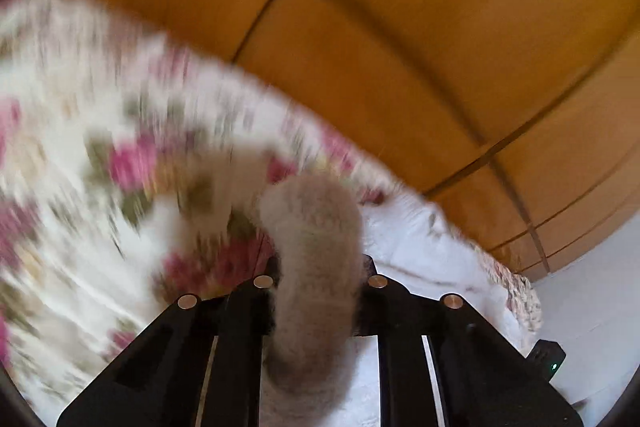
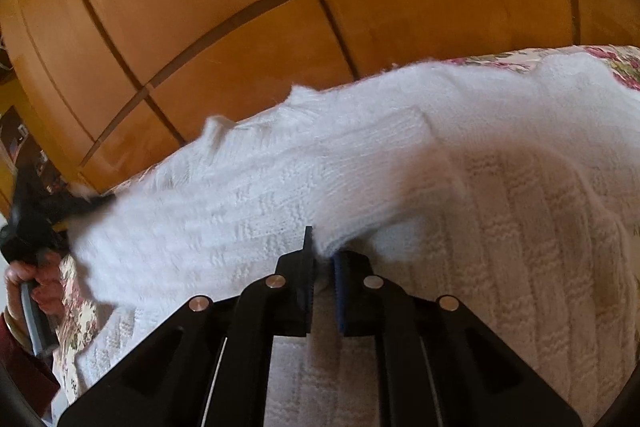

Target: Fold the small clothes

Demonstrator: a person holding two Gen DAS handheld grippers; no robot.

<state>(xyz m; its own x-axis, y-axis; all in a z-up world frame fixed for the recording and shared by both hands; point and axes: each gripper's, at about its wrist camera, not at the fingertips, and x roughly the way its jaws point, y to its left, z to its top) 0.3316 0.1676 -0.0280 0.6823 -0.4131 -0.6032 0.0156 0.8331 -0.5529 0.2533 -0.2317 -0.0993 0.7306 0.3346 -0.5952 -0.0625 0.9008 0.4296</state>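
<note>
white knit sweater (image 2: 400, 163) lies over the floral bedspread (image 1: 80, 131), a fold lifted. right gripper (image 2: 322, 267) clamped on that fold. left gripper (image 1: 316, 267) clamped on a fuzzy sweater edge. wooden wardrobe (image 2: 240, 27) behind.

A white ribbed knit sweater (image 2: 400, 163) lies on a pink-and-green floral bedspread (image 1: 80, 107) before orange-brown wooden panels (image 2: 240, 7).
</note>
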